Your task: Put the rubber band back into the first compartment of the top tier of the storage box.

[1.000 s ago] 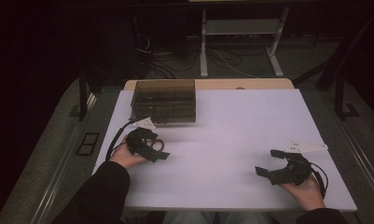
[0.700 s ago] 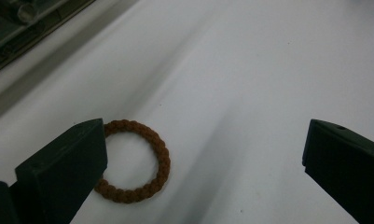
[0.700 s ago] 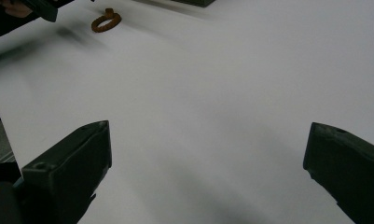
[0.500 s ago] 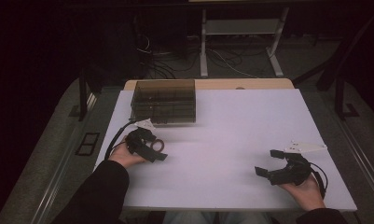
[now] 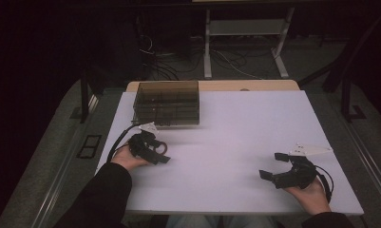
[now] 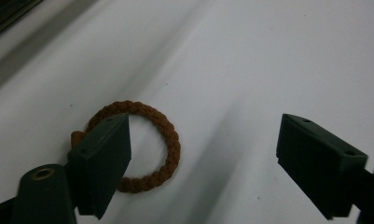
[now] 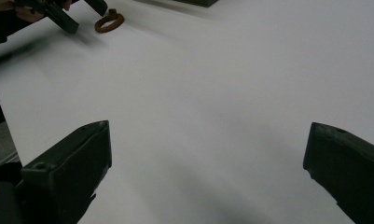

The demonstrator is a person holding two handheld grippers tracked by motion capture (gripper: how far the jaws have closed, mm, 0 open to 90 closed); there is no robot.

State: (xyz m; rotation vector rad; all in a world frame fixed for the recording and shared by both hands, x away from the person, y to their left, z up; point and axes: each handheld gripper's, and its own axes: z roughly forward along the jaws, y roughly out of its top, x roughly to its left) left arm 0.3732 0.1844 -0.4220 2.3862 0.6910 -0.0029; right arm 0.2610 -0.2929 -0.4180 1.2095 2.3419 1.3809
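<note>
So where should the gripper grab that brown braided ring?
Probably across the braid of the brown ring, coming straight down: it lies flat on the white table, so one jaw goes inside the hole, one outside. The left gripper, its jaws just closing, has neither pad on it yet.

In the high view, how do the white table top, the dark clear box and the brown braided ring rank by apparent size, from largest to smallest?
1. White table top, by far the largest.
2. Dark clear box, at the far left of the table.
3. Brown braided ring, much the smallest, partly covered by the left gripper.
</note>
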